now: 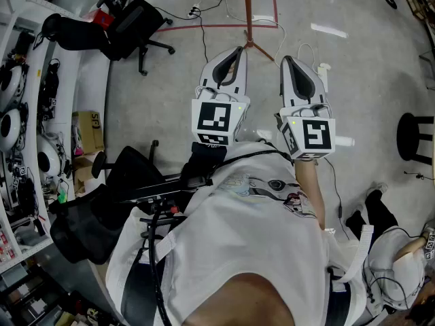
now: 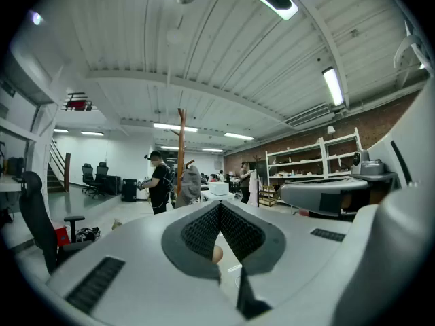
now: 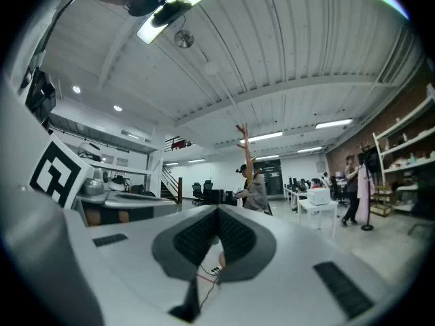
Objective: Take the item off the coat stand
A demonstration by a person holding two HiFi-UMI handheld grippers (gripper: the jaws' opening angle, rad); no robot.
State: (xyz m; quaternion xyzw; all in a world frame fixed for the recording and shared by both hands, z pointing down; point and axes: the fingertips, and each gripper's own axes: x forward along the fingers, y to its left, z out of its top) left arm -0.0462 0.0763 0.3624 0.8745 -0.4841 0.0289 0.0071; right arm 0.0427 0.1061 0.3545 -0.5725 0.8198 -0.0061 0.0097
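The coat stand is a tall wooden pole (image 2: 181, 136) some way ahead on the open floor, with a grey garment (image 2: 189, 184) hanging on it. The right gripper view has the same pole (image 3: 245, 148) and grey garment (image 3: 257, 193). In the head view only the stand's foot (image 1: 249, 41) shows, beyond both grippers. My left gripper (image 1: 234, 49) and right gripper (image 1: 286, 60) are held side by side in front of my chest, pointing at the stand and well short of it. Both left gripper (image 2: 219, 206) and right gripper (image 3: 218, 212) are shut with nothing between the jaws.
A person in black (image 2: 160, 182) stands right by the stand. Shelves (image 1: 20, 114) line the left, with a black office chair (image 1: 132, 22) nearby and another chair (image 1: 129, 175) close to my left. A stool (image 1: 414, 138) stands at the right. Cables and red tape lines cross the floor.
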